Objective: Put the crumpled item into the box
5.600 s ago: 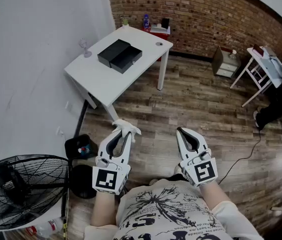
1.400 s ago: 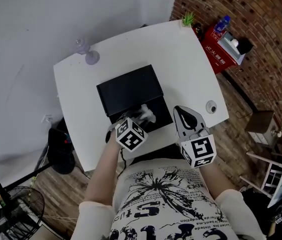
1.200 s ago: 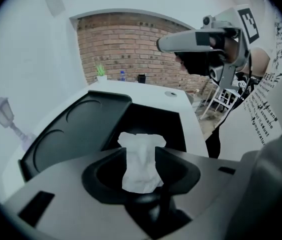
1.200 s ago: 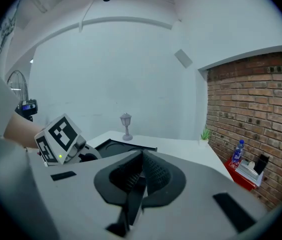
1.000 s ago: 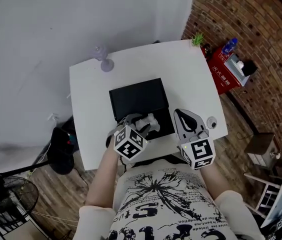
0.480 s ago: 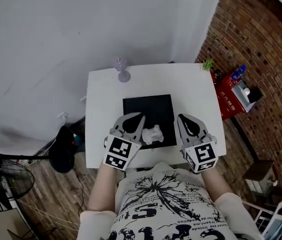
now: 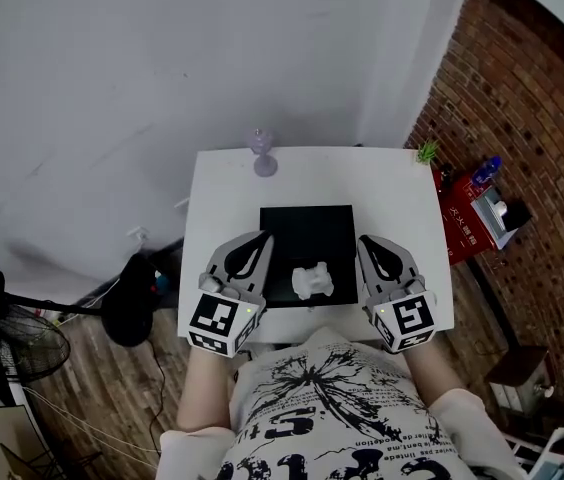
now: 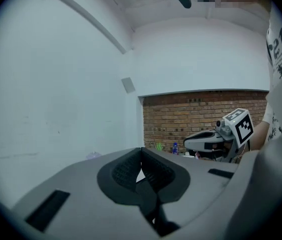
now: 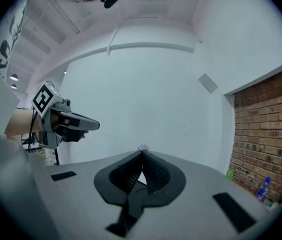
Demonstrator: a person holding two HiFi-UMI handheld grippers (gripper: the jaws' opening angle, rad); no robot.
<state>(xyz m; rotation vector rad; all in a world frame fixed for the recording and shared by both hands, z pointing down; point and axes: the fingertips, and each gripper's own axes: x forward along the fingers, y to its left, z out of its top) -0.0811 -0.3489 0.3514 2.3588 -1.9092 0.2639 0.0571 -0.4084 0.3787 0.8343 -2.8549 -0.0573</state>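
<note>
The crumpled white item (image 7: 312,281) lies in the near part of the open black box (image 7: 307,226) on the white table (image 7: 220,200). My left gripper (image 7: 262,239) hangs above the box's left edge with its jaws shut and nothing between them; in the left gripper view (image 8: 141,149) the pads meet. My right gripper (image 7: 366,240) hovers by the box's right edge, also shut and empty, as the right gripper view (image 9: 142,154) shows. Neither gripper touches the crumpled item.
A stemmed glass (image 7: 262,154) stands at the table's far edge and a small plant (image 7: 427,152) at its far right corner. To the right are a red cabinet (image 7: 467,218) and a brick wall. A black bag (image 7: 130,306) and a fan (image 7: 7,343) are on the floor at left.
The left gripper has let the crumpled item go into the box, then shut and lifted clear to the left. Both grippers have risen and now point more level.
</note>
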